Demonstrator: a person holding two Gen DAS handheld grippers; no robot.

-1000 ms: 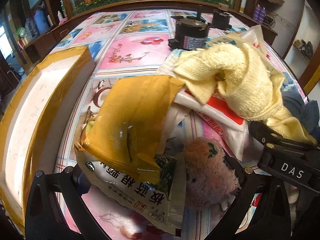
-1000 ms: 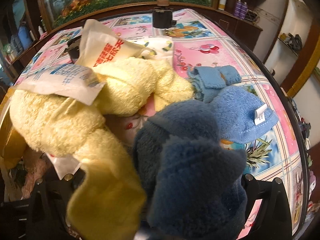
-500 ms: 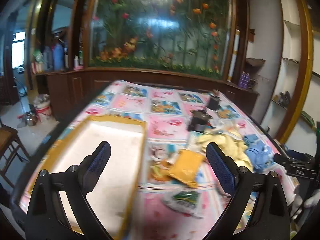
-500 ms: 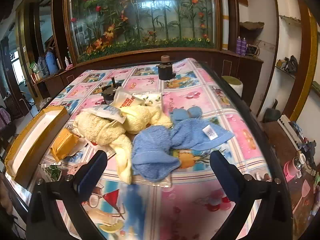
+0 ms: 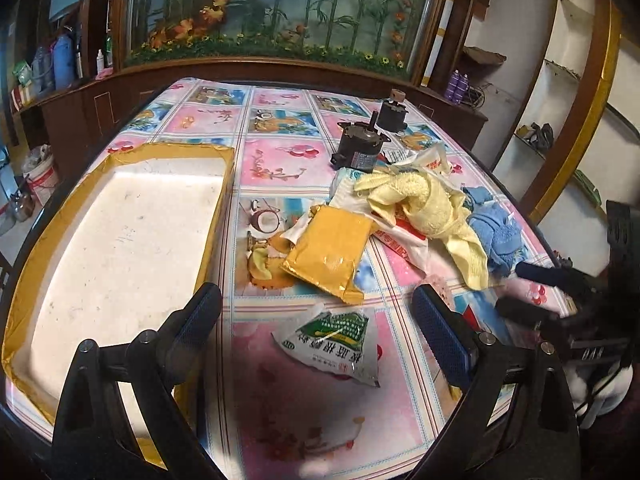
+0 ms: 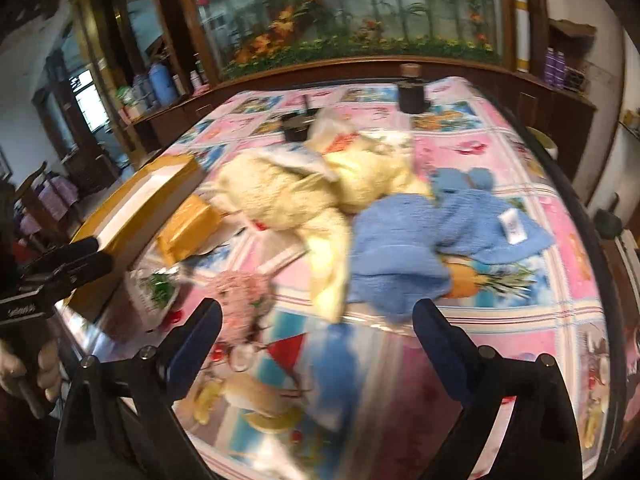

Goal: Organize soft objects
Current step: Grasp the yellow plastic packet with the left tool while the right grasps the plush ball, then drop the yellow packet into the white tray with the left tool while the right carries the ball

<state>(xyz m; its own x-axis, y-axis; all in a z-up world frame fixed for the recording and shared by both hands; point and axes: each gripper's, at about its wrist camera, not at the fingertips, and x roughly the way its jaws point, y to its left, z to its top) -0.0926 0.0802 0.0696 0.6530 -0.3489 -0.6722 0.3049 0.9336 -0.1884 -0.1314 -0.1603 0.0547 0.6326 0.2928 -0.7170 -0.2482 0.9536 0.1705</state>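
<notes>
Above the table [image 5: 280, 160], left gripper [image 5: 316, 320] spread, empty; right gripper [image 6: 316, 326] closing, nothing between jaws. Yellow towel [image 6: 304, 192] touches blue towel [image 6: 404, 248]; tray [image 5: 116, 224] well left.

bare tablecloth [image 5: 280, 160] mid-table, towel heap [image 5: 432, 208] apparently crowding right

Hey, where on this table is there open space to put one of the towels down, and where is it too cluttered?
Free: the white inside of the yellow-rimmed tray; the far tablecloth beyond the tray and left of the two black motors; the near stretch before the blue towel. Crowded: the heap of yellow towel, yellow packet, green-print packet and pink plush.
</notes>
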